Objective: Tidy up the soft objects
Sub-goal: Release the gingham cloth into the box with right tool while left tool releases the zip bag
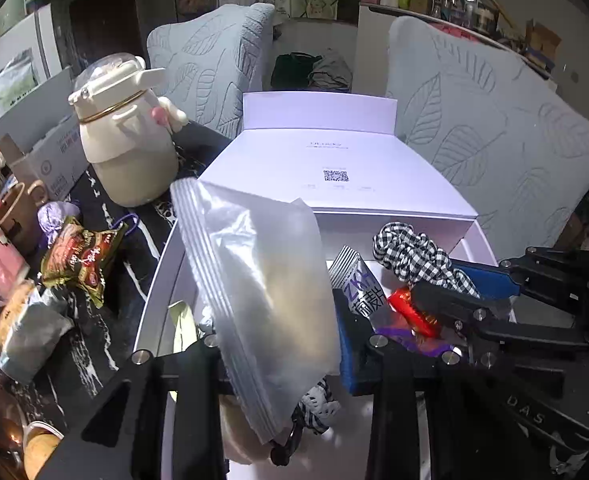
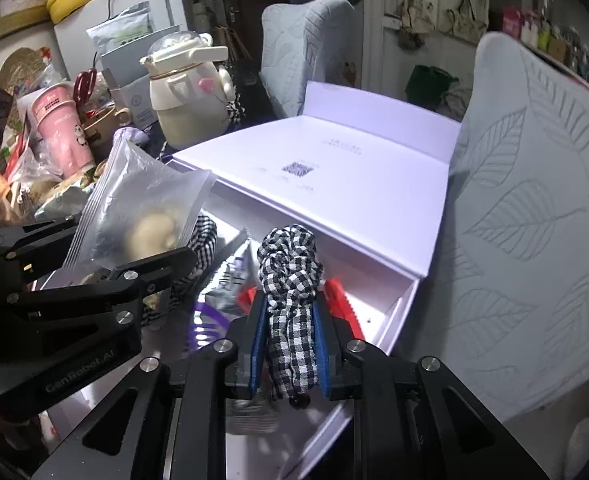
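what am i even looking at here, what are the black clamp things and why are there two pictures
These are two hand-held grippers, each carried by a person, with a wide-angle camera on each looking along its fingers. One picture comes from the left gripper, the other from the right gripper. Both hover over an open white box on a cluttered table, beside a cream bottle. The left gripper pinches a frosted zip bag with something pale inside. The right one clamps a black-and-white checked scrunchie. Small packets already lie in the box.
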### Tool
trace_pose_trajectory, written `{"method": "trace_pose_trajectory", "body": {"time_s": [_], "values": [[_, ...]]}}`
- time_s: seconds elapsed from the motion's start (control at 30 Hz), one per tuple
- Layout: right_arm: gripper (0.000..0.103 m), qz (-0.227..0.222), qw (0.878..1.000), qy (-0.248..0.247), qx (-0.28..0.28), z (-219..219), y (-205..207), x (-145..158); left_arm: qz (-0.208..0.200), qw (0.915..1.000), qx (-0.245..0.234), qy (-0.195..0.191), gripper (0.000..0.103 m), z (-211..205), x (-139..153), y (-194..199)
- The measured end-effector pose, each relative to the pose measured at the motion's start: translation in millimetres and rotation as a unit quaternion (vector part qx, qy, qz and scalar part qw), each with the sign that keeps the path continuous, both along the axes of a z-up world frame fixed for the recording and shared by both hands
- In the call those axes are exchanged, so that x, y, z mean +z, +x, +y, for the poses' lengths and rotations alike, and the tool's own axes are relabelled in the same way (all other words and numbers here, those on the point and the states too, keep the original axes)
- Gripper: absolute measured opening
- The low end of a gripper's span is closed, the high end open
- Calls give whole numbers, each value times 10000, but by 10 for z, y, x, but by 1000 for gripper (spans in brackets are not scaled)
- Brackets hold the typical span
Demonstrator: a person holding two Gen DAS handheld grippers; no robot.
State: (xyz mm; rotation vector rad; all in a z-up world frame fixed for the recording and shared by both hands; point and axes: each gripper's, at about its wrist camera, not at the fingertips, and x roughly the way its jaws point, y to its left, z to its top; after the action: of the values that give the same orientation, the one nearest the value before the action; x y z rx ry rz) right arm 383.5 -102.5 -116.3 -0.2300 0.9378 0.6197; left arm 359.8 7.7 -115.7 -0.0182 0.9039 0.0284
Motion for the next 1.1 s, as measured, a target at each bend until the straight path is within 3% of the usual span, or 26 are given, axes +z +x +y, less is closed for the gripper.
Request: {"method": "trace_pose_trajectory", "body": {"time_s": [0.1,0.3,0.37,0.43,0.53,0.77,1.1], "values": [[48,45,9999,90,-27,-29,11,-16,65,9998,17,208,35,-25,-31,40],[54,6,9997,183,-157,-110,15,59,107,9993,161,322,39,-32,-30,48],[54,-7,9996,211,-168,-150,-4,93,139,9992,183,322,45,-51,-22,43],[54,-10,9996,231,-165,-171,-20,121,117,9993,175,314,58,-69,1,29],[54,2,9993,320,-166,-226,-38,183,-50,9990,225,385,66,-96,79,-14],[54,-139,9988,419,-195,-268,-113,372,-173,9988,309,339,66,-107,250,-80],[54,-733,9965,357,-173,-322,-404,757,-626,9961,392,486,66,-171,727,-368]]}}
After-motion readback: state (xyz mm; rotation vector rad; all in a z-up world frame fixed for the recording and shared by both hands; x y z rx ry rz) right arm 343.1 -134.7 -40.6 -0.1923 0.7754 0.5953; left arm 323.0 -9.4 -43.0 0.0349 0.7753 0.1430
